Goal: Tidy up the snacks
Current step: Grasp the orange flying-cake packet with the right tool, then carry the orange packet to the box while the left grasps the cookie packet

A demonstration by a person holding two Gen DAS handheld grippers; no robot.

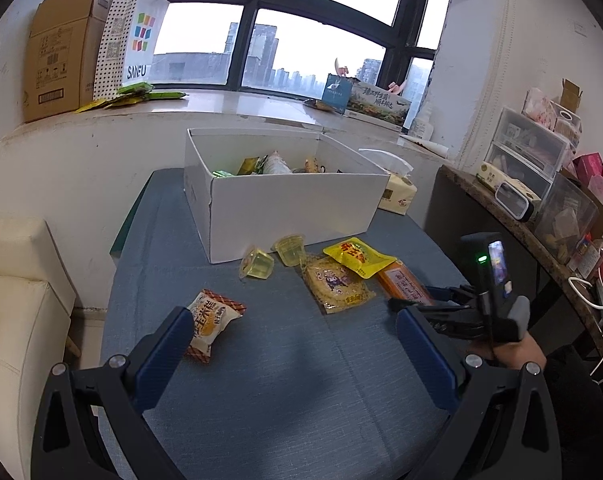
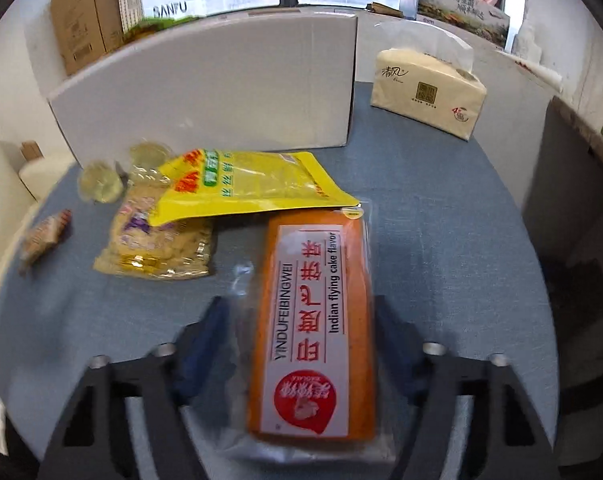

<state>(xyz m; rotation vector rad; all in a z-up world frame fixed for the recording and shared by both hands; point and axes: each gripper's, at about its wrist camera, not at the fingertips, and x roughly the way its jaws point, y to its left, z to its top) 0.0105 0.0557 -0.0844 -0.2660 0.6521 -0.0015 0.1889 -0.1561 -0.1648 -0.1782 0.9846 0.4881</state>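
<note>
A white open box (image 1: 285,204) with several snacks inside stands on the blue table (image 1: 285,360). In front of it lie two yellow jelly cups (image 1: 257,266), a yellow pouch (image 1: 357,257), a clear cracker pack (image 1: 337,286), an orange cake pack (image 1: 403,280) and a small orange-white snack (image 1: 211,326). My left gripper (image 1: 293,336) is open above bare table, its left finger beside the small snack. My right gripper (image 2: 301,320) is open with its fingers on either side of the orange cake pack (image 2: 317,320), which lies flat. The yellow pouch (image 2: 245,184) overlaps the cracker pack (image 2: 161,240).
A tissue pack (image 2: 427,90) stands right of the box (image 2: 205,96). A cream sofa (image 1: 17,304) is at the left. A side shelf (image 1: 541,216) with drawers and clutter is at the right. A windowsill (image 1: 229,104) behind holds a cardboard box and bags.
</note>
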